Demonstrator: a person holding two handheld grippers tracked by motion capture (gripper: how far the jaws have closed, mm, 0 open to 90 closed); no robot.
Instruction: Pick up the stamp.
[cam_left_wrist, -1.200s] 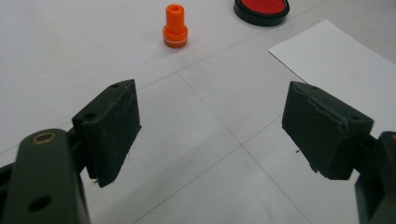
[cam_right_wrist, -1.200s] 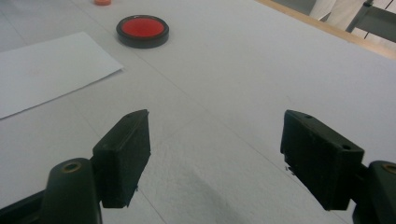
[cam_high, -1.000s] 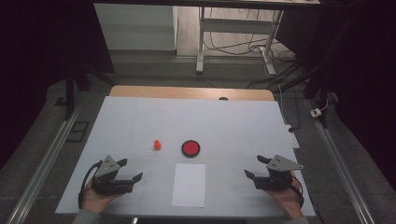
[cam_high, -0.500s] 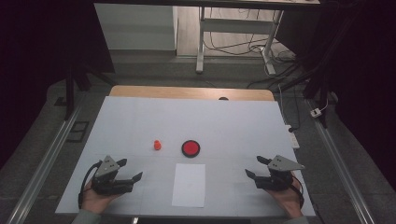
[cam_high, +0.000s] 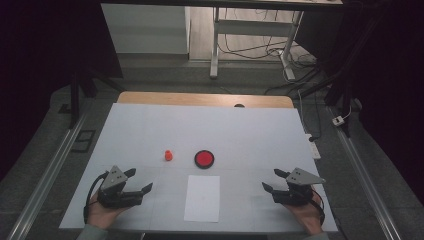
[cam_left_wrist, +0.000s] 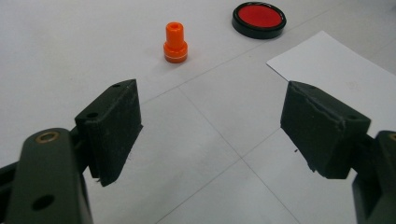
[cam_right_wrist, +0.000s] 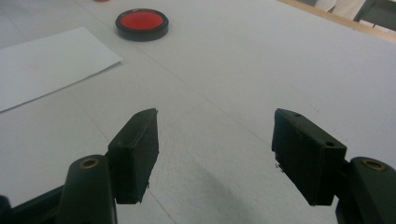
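**A:** High view. The left claw (cam_high: 137, 181) and the right claw (cam_high: 272, 181) rest low over the near corners of the white surface (cam_high: 250, 135), each with its jaws spread and pinching nothing. Where do the things stand?

**B:** The orange stamp (cam_high: 169, 155) stands upright left of centre; the round red ink pad (cam_high: 204, 159) lies just beside it to the right, apart from it. The white paper sheet (cam_high: 202, 197) lies nearer the person, between the two claws.

**A:** Left gripper view. The stamp (cam_left_wrist: 175, 42) appears ahead and between the spread jaws, well apart from them; the pad (cam_left_wrist: 259, 18) lies farther right, and a corner of the sheet (cam_left_wrist: 336, 70) reaches in beside the right-hand jaw. What does the step seem to call for?

**B:** Judged from the layout, a reach for the stamp. The left claw is the nearer one. It should go in level, straddle the narrow upper barrel rather than the wider base, and close squarely so that the stamp stays upright and does not tip. The right claw, whose view shows the pad (cam_right_wrist: 142, 24) and the sheet (cam_right_wrist: 46, 60), could steady the paper.

**A:** What differs from the earlier frames?

**B:** Nothing discernible: claws, stamp, pad and sheet lie as they did a second ago.
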